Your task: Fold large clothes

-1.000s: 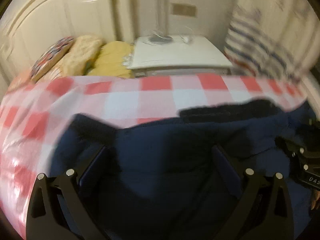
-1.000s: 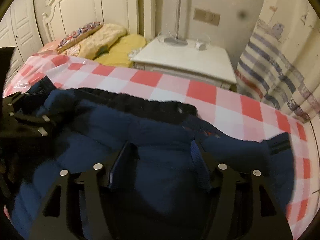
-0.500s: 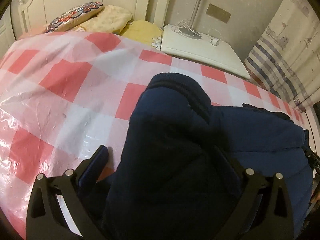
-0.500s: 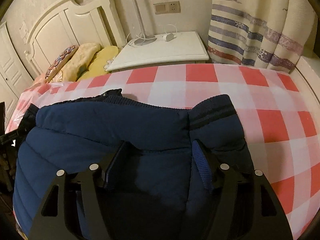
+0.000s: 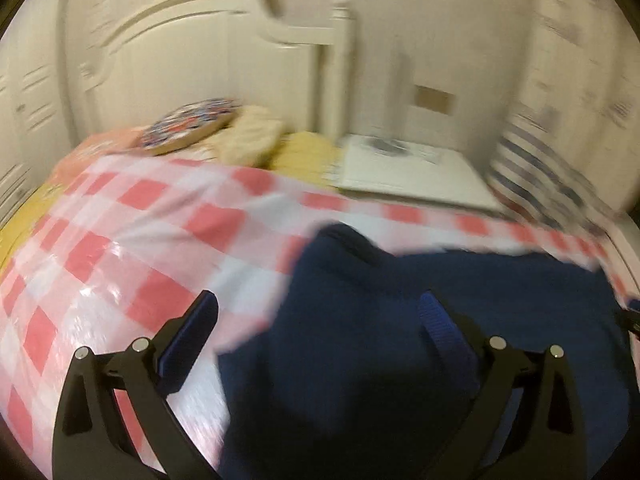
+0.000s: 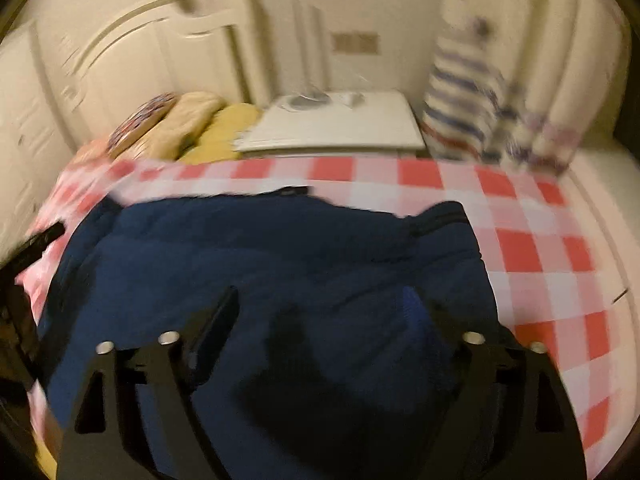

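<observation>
A: Both tongs first. The left gripper [image 5: 316, 312] stands wide, its jaws far apart and gripping nothing; one finger hangs over the checked cover, the other over cloth. The right gripper [image 6: 324, 308] is just as wide, with both fingers over the garment and nothing pinched.

B: Why wide like that?

A: My guess is that they straddle the bulk, ready to press or take a new edge for the next fold.

B: And the garment?

A: The navy padded jacket [image 6: 280, 248] lies bunched on the red-and-white checked bed cover [image 5: 132, 240], well short of the pillows [image 5: 248, 140] and the white bedside table [image 6: 340, 128]. It looks thick and puffy. A ribbed cuff [image 6: 444, 216] sits at its far right corner. Both views are blurred, so seams are hard to read.
</observation>
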`<state>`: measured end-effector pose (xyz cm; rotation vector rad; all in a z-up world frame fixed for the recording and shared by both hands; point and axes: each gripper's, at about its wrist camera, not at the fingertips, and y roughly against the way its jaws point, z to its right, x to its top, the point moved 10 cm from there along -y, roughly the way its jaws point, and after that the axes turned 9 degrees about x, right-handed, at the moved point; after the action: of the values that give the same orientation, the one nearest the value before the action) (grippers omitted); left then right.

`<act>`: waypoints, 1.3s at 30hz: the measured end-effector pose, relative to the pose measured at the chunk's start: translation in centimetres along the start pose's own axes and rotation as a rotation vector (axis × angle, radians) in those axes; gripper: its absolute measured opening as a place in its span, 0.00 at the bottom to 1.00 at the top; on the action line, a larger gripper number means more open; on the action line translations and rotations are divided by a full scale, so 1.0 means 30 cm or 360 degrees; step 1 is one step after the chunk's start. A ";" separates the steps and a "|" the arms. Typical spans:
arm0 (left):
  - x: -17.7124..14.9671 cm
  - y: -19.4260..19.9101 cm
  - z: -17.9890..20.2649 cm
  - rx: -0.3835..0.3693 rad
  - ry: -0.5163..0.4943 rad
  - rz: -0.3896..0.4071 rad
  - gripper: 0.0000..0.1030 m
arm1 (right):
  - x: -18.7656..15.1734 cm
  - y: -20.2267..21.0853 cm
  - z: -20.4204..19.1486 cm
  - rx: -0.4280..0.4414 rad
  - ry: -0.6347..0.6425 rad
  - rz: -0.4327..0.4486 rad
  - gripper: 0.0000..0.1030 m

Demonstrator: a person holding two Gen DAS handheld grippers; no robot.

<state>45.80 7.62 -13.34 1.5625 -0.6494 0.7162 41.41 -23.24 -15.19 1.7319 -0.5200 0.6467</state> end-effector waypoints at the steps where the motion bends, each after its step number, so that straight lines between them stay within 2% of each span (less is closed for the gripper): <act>1: -0.026 0.031 0.036 -0.0029 -0.0066 -0.0001 0.97 | -0.024 0.018 -0.058 0.0037 0.0067 -0.0011 0.84; 4: -0.140 0.073 0.180 -0.0067 -0.0312 -0.0036 0.97 | -0.099 0.027 -0.170 0.0069 0.0201 -0.0025 0.87; 6: -0.235 0.029 0.234 0.0000 -0.0433 -0.0141 0.98 | -0.187 -0.041 -0.194 -0.0013 0.0278 -0.0165 0.87; 8: -0.263 0.002 0.243 0.0012 -0.0405 -0.0122 0.98 | -0.215 -0.062 -0.190 -0.0040 0.0281 -0.0097 0.89; 10: -0.272 -0.019 0.232 -0.0061 -0.0344 -0.0216 0.98 | -0.224 -0.061 -0.171 0.0005 0.0200 -0.0114 0.89; 11: -0.273 -0.019 0.222 -0.0056 -0.0343 -0.0245 0.98 | -0.226 -0.053 -0.167 -0.0005 0.0180 -0.0133 0.88; 13: -0.267 0.007 0.173 0.0021 -0.0338 -0.0241 0.98 | -0.226 -0.005 -0.162 -0.0070 0.0158 -0.0160 0.88; 17: -0.267 0.134 0.038 0.0065 -0.0216 -0.0094 0.97 | -0.254 0.156 -0.183 -0.0030 0.0159 -0.0001 0.90; 19: -0.303 0.127 -0.049 0.0138 -0.0155 -0.0125 0.97 | -0.309 0.179 -0.150 -0.0093 0.0159 -0.0005 0.90; 20: -0.337 0.101 -0.084 0.0172 -0.0138 -0.0185 0.97 | -0.339 0.167 -0.127 -0.0121 0.0152 -0.0040 0.90; 21: -0.366 0.073 -0.098 0.0156 -0.0121 -0.0239 0.98 | -0.388 0.134 -0.091 -0.0116 0.0115 -0.0102 0.91; 22: -0.389 0.053 -0.105 0.0067 -0.0073 -0.0251 0.98 | -0.405 0.123 -0.082 -0.0057 0.0078 -0.0080 0.92; 24: -0.399 0.041 -0.114 -0.0020 -0.0017 -0.0257 0.98 | -0.418 0.120 -0.066 0.0013 0.0023 -0.0019 0.93; 26: -0.401 0.046 -0.130 -0.0007 0.0031 -0.0300 0.98 | -0.418 0.134 -0.070 -0.0053 -0.0003 -0.0056 0.91; 27: -0.393 0.068 -0.138 0.0064 0.0026 -0.0291 0.97 | -0.418 0.148 -0.075 -0.0082 -0.0008 -0.0066 0.91; 28: -0.380 0.106 -0.140 0.0137 0.0002 -0.0241 0.92 | -0.417 0.177 -0.092 -0.0097 0.0006 -0.0051 0.91; 29: -0.367 0.156 -0.125 0.0146 -0.0018 -0.0167 0.90 | -0.418 0.197 -0.105 -0.0087 0.0031 -0.0039 0.91; 32: -0.369 0.282 -0.029 0.0025 -0.0049 -0.0016 0.91 | -0.444 0.261 -0.171 -0.0021 0.0114 0.0036 0.92; 34: -0.408 0.309 0.058 -0.0018 -0.0167 0.0003 0.92 | -0.468 0.248 -0.191 -0.0011 0.0147 0.0028 0.92; 36: -0.465 0.273 0.133 0.0026 -0.0308 -0.0026 0.92 | -0.512 0.192 -0.179 -0.0075 0.0202 -0.0012 0.95; 37: -0.489 0.241 0.143 0.0071 -0.0332 -0.0033 0.96 | -0.521 0.180 -0.177 -0.0074 0.0204 0.0013 0.96; 39: -0.505 0.215 0.139 0.0064 -0.0293 -0.0055 0.98 | -0.527 0.177 -0.170 -0.0045 0.0181 0.0013 0.96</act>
<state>31.40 2.84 -20.99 1.6857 -0.7449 0.5666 25.35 -19.41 -20.84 1.6567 -0.4551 0.7354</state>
